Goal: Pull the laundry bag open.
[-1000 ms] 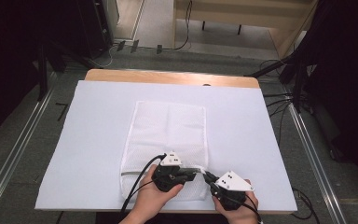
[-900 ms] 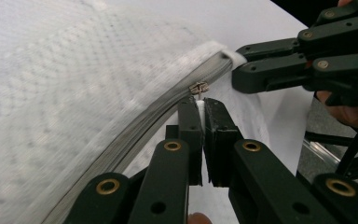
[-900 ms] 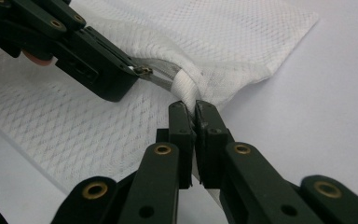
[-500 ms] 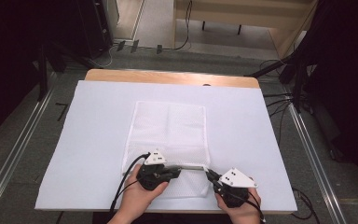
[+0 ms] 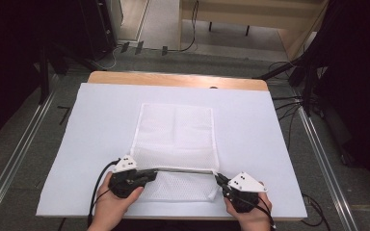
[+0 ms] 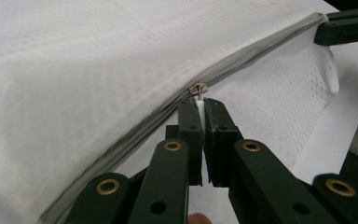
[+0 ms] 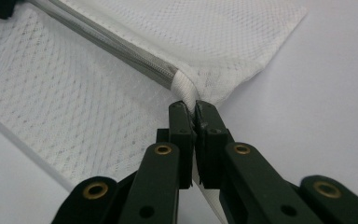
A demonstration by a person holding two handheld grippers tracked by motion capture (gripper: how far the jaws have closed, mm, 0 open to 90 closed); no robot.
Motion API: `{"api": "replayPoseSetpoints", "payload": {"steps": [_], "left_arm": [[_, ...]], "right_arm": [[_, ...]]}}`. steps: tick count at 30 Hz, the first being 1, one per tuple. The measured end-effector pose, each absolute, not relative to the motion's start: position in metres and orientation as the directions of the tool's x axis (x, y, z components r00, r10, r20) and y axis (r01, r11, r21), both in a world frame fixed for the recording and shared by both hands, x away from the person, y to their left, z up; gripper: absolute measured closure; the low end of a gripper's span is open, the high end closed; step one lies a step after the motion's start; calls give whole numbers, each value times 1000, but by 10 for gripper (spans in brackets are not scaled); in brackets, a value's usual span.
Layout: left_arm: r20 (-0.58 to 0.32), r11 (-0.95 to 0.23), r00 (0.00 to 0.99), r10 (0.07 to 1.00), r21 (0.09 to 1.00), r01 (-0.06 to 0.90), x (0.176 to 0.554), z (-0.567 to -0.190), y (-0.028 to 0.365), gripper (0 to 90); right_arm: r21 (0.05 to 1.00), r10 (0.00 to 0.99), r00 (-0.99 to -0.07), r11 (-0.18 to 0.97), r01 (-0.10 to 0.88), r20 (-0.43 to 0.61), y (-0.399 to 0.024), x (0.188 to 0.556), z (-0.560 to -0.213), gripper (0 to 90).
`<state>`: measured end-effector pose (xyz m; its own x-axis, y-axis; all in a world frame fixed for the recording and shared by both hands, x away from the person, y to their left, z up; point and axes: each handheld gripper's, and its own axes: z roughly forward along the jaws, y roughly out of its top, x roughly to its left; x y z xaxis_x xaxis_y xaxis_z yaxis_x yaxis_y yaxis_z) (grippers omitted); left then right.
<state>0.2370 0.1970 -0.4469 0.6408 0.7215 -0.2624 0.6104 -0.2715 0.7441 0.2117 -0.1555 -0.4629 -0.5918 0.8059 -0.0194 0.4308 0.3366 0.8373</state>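
A white mesh laundry bag (image 5: 176,132) lies flat in the middle of the white-covered table (image 5: 101,115). A grey zipper (image 5: 183,170) runs across the bag near its front end. My left gripper (image 5: 150,176) is shut on the zipper's pull tab (image 6: 198,88), whose small metal slider shows just above the jaw tips. My right gripper (image 5: 218,179) is shut on the bag's white fabric tab (image 7: 186,91) at the zipper's right end. In the left gripper view the right gripper's jaws reach in at the top right, holding that same end. The zipper is pulled taut between the two grippers.
A bare wooden strip (image 5: 173,79) edges the table's far side. Metal rails (image 5: 19,144) run along the floor on both sides, and cables (image 5: 289,103) lie at the back right. White table cover spreads around the bag on every side.
My left gripper has slid leftward along the zipper, away from the right gripper. The right gripper has kept its hold at the right end, shifting slightly right.
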Motion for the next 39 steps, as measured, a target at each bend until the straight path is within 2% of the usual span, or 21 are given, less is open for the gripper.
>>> {"api": "replayPoseSetpoints", "payload": {"steps": [3, 11, 31, 33, 35, 36, 37, 38, 39], "left_arm": [[-275, -239, 613, 740, 745, 623, 236, -446, 220, 872], [-291, -204, 576, 764, 738, 643, 235, -448, 250, 872], [-290, -188, 545, 786, 728, 659, 233, -448, 264, 872], [-313, -174, 554, 772, 734, 656, 232, -448, 265, 871], [-322, -168, 558, 765, 737, 655, 232, -447, 266, 840], [-324, -166, 567, 758, 744, 647, 231, -447, 267, 840], [-317, -154, 566, 761, 759, 632, 230, -446, 267, 676], [-297, -145, 561, 773, 778, 612, 229, -445, 267, 676], [-278, -137, 556, 783, 796, 590, 229, -443, 267, 465]], "right_arm": [[837, 808, -589, 335, 434, -18, -156, 212, -463, 879], [836, 813, -582, 334, 434, -23, -159, 213, -463, 879], [833, 815, -579, 330, 444, -14, -165, 214, -462, 879], [838, 811, -584, 324, 440, -7, -167, 214, -463, 876], [840, 813, -582, 315, 441, 1, -167, 214, -463, 864], [845, 812, -583, 310, 436, 2, -168, 214, -463, 815], [855, 801, -598, 301, 422, 13, -169, 215, -464, 630], [855, 801, -598, 301, 422, 13, -169, 215, -464, 630], [860, 808, -589, 303, 411, -3, -168, 214, -464, 452]]}}
